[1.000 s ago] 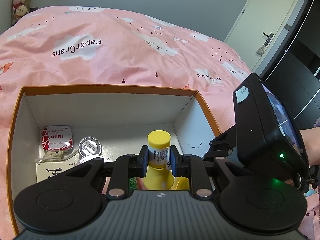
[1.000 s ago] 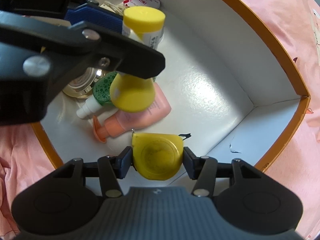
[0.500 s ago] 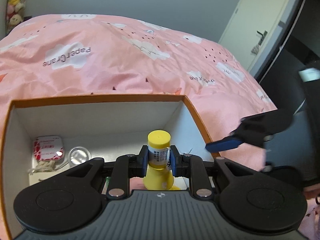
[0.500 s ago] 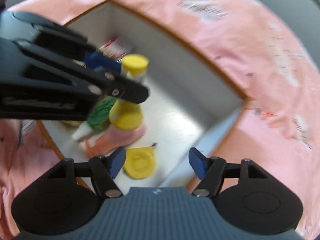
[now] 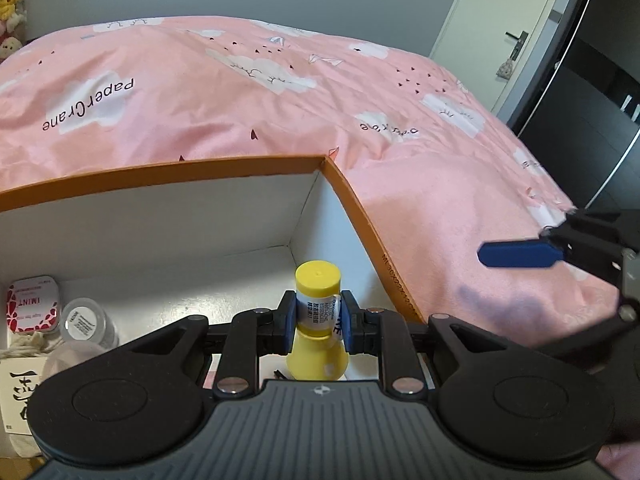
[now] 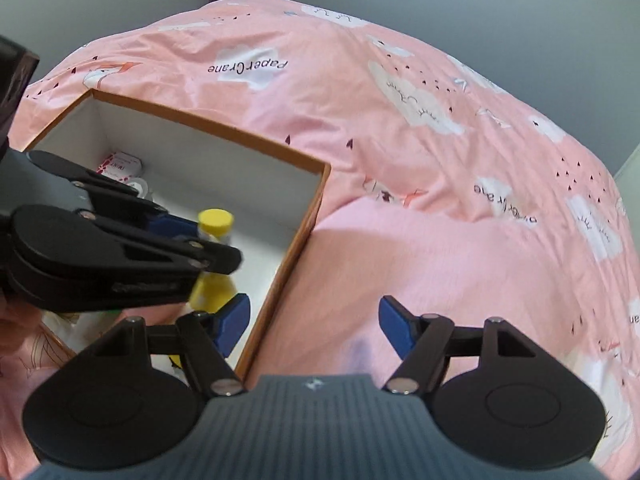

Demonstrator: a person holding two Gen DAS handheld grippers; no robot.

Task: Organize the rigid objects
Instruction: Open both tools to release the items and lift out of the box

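My left gripper (image 5: 318,316) is shut on the neck of a yellow bottle (image 5: 317,280) with a yellow cap and a white label. It holds the bottle upright inside the orange-rimmed white box (image 5: 160,174), close to the right wall. In the right wrist view the same bottle (image 6: 216,220) sits between the left gripper's (image 6: 204,236) fingers. My right gripper (image 6: 314,326) hangs over the box's right edge and the pink bedcover; its jaws are opening with nothing between them. One of its blue pads (image 5: 520,255) shows at the right of the left wrist view.
At the box's left lie a red-and-white mint tin (image 5: 34,304), a clear round jar (image 5: 84,318) and a white carton tied with string (image 5: 16,392). The pink bedcover (image 6: 440,240) spreads around the box. A door (image 5: 500,32) stands at the far right.
My right gripper let go of a yellow round case in the box, opened, rose out and swung right over the bedcover. My left gripper carried the bottle toward the box's right wall.
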